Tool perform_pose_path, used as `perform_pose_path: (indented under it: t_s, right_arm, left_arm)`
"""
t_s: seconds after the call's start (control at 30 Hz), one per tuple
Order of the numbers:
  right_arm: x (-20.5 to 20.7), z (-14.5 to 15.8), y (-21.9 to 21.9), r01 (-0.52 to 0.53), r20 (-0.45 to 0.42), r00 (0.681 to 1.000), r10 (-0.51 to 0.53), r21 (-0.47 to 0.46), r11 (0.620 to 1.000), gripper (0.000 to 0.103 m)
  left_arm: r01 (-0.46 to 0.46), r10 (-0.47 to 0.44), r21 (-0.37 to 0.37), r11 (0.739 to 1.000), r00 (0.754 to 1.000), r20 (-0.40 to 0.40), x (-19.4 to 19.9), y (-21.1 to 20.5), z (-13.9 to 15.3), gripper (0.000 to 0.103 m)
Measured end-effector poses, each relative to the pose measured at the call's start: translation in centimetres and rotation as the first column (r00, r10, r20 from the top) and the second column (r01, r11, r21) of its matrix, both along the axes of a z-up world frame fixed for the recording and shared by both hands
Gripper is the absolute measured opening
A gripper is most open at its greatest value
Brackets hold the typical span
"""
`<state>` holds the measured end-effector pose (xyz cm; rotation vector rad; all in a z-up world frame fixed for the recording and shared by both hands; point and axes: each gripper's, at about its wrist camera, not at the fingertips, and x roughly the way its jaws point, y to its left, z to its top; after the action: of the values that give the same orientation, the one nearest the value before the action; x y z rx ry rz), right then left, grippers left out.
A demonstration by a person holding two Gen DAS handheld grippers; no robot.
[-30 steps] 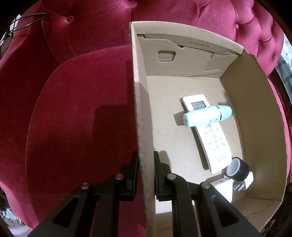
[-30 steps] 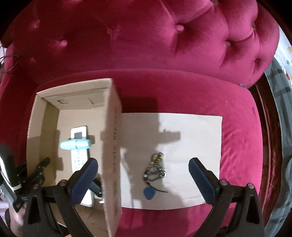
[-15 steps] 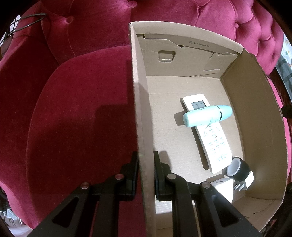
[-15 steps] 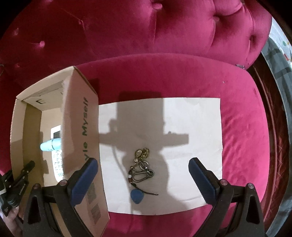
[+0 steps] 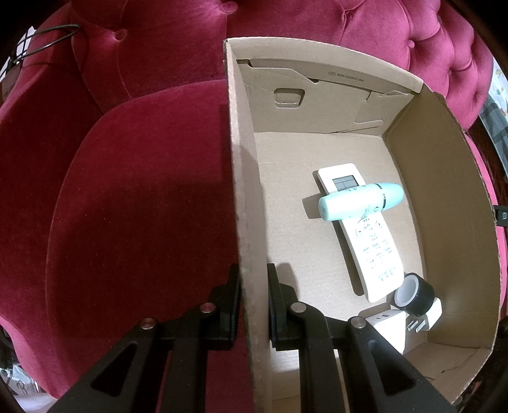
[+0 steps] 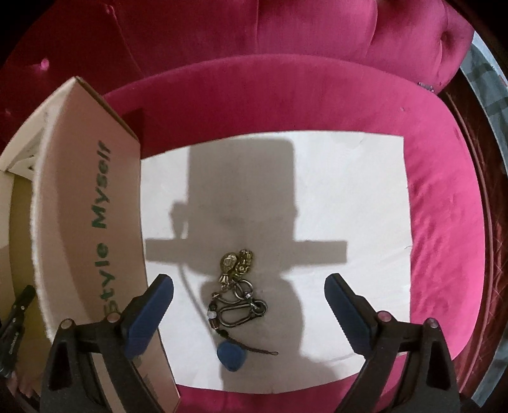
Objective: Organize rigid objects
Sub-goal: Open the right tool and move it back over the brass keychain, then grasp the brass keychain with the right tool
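My left gripper point(image 5: 252, 305) is shut on the left wall of a cardboard box point(image 5: 244, 197) that stands on a red sofa. Inside the box lie a white remote point(image 5: 368, 241), a mint-green bottle point(image 5: 358, 201) across it, a black tape roll point(image 5: 414, 294) and a white plug adapter point(image 5: 390, 321). My right gripper point(image 6: 249, 309) is open, hovering low over a key bunch point(image 6: 236, 295) with brass charms and a blue fob point(image 6: 231, 355) on a white sheet point(image 6: 349, 197). The box's printed wall point(image 6: 92, 222) is to the left.
The red velvet sofa seat point(image 6: 285, 92) and tufted back point(image 5: 317, 22) surround everything. A black cable point(image 5: 41, 41) hangs at the far left. A patterned cloth point(image 6: 489, 104) lies beyond the sofa's right edge.
My right gripper has moved right and down, from beside the box to right over the key bunch, staying open. The left gripper and box have not moved.
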<state>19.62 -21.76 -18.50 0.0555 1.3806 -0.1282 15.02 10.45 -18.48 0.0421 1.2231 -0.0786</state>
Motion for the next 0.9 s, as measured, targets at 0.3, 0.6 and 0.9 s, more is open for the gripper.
perform_pose_path:
  t_s: [0.3, 0.6, 0.9]
  right_arm:
    - [0.3, -2.3, 0.2, 0.018, -0.040, 0.999, -0.017, 0.020, 1.000, 0.084]
    - [0.5, -3.5, 0.3, 0.022, -0.082, 0.996, -0.020, 0.028, 0.999, 0.054]
    - [0.2, -2.8, 0.4, -0.009, -0.069, 0.998, 0.007, -0.020, 1.000, 0.012]
  left_arm:
    - [0.000, 0.000, 0.000, 1.000, 1.000, 0.001, 0.0, -0.1, 0.0, 0.015]
    - [0.000, 0.000, 0.000, 1.000, 1.000, 0.001, 0.0, 0.0, 0.0, 0.015]
    - [0.000, 0.000, 0.002, 1.000, 1.000, 0.001, 0.0, 0.0, 0.0, 0.015]
